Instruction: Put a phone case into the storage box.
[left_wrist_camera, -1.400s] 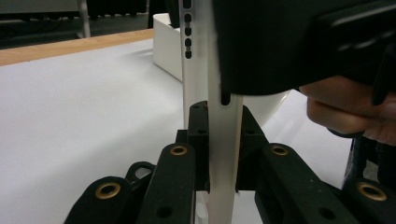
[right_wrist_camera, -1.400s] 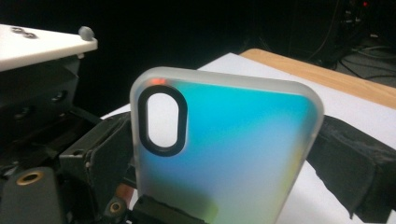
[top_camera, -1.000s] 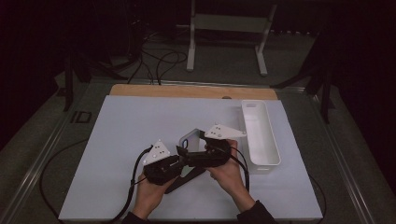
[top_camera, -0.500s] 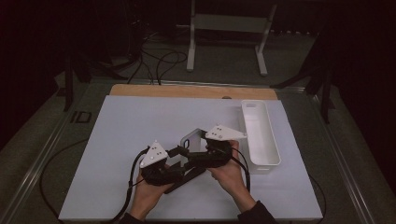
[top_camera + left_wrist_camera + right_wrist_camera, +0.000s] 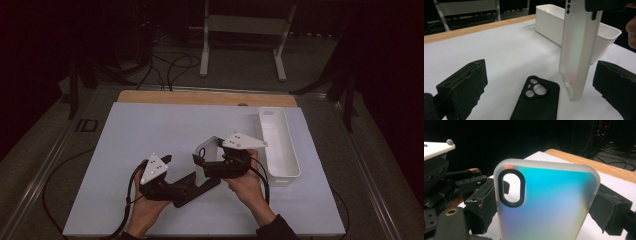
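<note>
The clear phone case (image 5: 546, 205) is clamped between the fingers of the right gripper (image 5: 212, 160), one pad on each long side. It stands upright above the desk (image 5: 150, 130) with its oval camera cutout at the top, and its frosted back shimmers blue and green in the right gripper view. In the left gripper view the same case (image 5: 577, 50) hangs edge-on, its lower corner just over the white surface.

Just beside it the black phone case (image 5: 536, 102) lies flat on the desk, its round camera holes facing up. It rests between the fingers of the left gripper (image 5: 200, 182), which have just been opening and now stand wide apart, neither pad touching it. In the high view the black case (image 5: 197, 182) shows as a dark slab in front of that gripper.

A long white tray (image 5: 290, 150) sits on the desk to the right, near the right hand (image 5: 247, 185).
</note>
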